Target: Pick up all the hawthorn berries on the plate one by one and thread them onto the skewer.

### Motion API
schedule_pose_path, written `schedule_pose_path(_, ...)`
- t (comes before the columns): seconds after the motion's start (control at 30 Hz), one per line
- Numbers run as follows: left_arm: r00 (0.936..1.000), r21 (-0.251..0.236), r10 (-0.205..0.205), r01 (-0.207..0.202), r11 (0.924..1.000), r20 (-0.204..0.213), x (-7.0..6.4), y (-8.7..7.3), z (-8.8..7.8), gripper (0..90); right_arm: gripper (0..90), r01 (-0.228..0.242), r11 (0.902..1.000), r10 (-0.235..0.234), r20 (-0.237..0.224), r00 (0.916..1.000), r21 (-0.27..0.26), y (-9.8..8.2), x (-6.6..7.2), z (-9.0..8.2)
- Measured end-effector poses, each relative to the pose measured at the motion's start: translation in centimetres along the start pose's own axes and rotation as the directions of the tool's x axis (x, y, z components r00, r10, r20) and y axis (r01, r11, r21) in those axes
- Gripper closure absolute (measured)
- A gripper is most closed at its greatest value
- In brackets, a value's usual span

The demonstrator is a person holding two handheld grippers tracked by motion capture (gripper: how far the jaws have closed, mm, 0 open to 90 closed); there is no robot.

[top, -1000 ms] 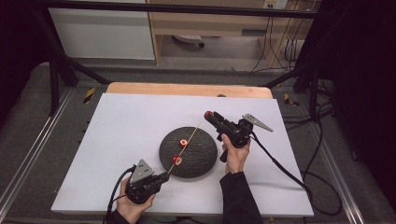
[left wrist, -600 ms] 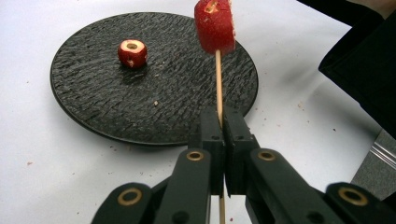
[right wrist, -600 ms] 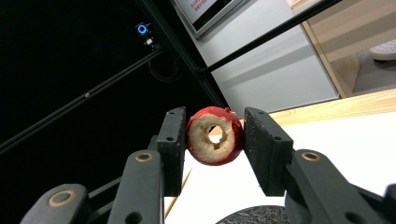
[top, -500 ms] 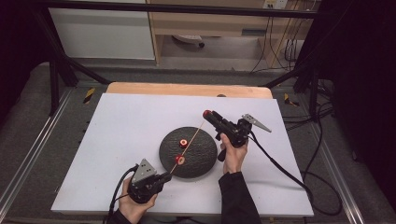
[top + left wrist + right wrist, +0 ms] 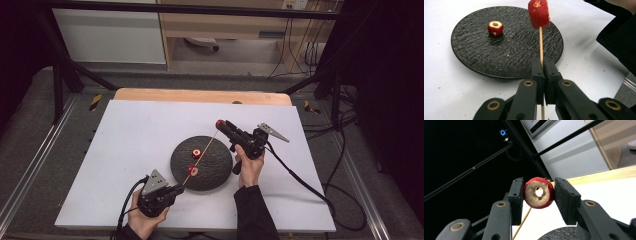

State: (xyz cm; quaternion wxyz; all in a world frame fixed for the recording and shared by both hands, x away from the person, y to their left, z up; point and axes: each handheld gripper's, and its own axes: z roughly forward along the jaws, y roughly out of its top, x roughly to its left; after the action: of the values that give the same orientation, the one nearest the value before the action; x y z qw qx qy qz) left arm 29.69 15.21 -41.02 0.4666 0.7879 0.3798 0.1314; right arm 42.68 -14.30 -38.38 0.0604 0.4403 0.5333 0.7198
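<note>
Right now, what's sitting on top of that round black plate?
One cored red fruit piece lies loose on the plate. A wooden stick crosses above it with another red piece threaded on. The plate under that piece is hidden.

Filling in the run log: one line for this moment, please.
left gripper shut on thin wooden skewer | right gripper holds cored red fruit ring

High view: fixed overhead on the person's side, facing forward and down, far enough to take in the whole white table top (image 5: 125, 130). Left gripper view: low and close, looking along its jaws toward the round black textured plate (image 5: 474, 57). Right gripper view: close, tilted up toward the far dark frame. All three share that plate (image 5: 215, 175) and the thin wooden skewer (image 5: 205, 152).
</note>
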Motion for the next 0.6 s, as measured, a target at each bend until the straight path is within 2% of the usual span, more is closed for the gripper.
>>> schedule_pose_path(0.47, 0.9999, 0.003, -0.016, 0.016, 0.9999, 0.001, 0.0, 0.2, 0.4, 88.3, 60.8, 0.02, 0.9997, -0.02, -0.011, 0.9997, 0.01, -1.2, 0.7, -0.3)
schedule_pose_path(0.6, 1.0, 0.003, -0.005, 0.005, 1.0, 0.003, 0.3, 0.3, 0.4, 88.3, 60.9, -0.003, 0.9994, 0.004, -0.03, 0.9995, 0.036, -1.2, 0.9, -0.4)
